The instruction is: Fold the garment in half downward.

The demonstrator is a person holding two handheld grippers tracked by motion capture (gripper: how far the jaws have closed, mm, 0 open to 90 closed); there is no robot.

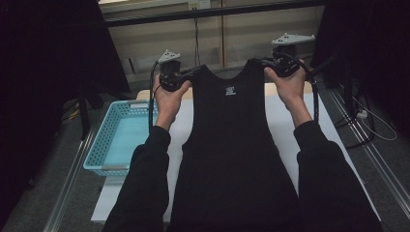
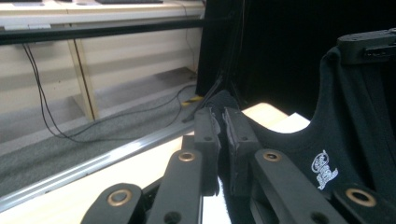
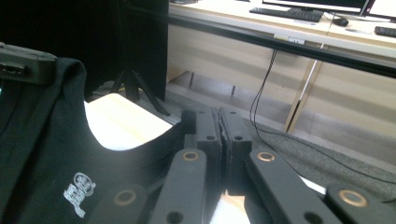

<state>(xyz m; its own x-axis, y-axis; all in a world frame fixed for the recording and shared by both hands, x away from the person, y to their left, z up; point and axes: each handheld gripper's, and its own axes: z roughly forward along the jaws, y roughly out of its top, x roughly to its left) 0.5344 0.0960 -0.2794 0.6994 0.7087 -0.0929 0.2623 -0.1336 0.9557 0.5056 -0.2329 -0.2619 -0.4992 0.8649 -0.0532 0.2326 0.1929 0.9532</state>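
At far left, a blue basket (image 1: 118,137) sat on the desk (image 1: 285,121), beside my left sleeve. My left claw (image 1: 187,76) was clamped on the left shoulder strap of the black tank top (image 1: 229,145); in the left gripper view its jaws pressed together on a fold of dark cloth (image 2: 223,135). The tank top hung spread between both claws, raised above the desk, its white logo (image 1: 230,90) just below the neckline. My right claw (image 1: 263,65) was closed on the right strap (image 3: 219,123); the pinched cloth there was thin and, I think, barely visible between the jaws.
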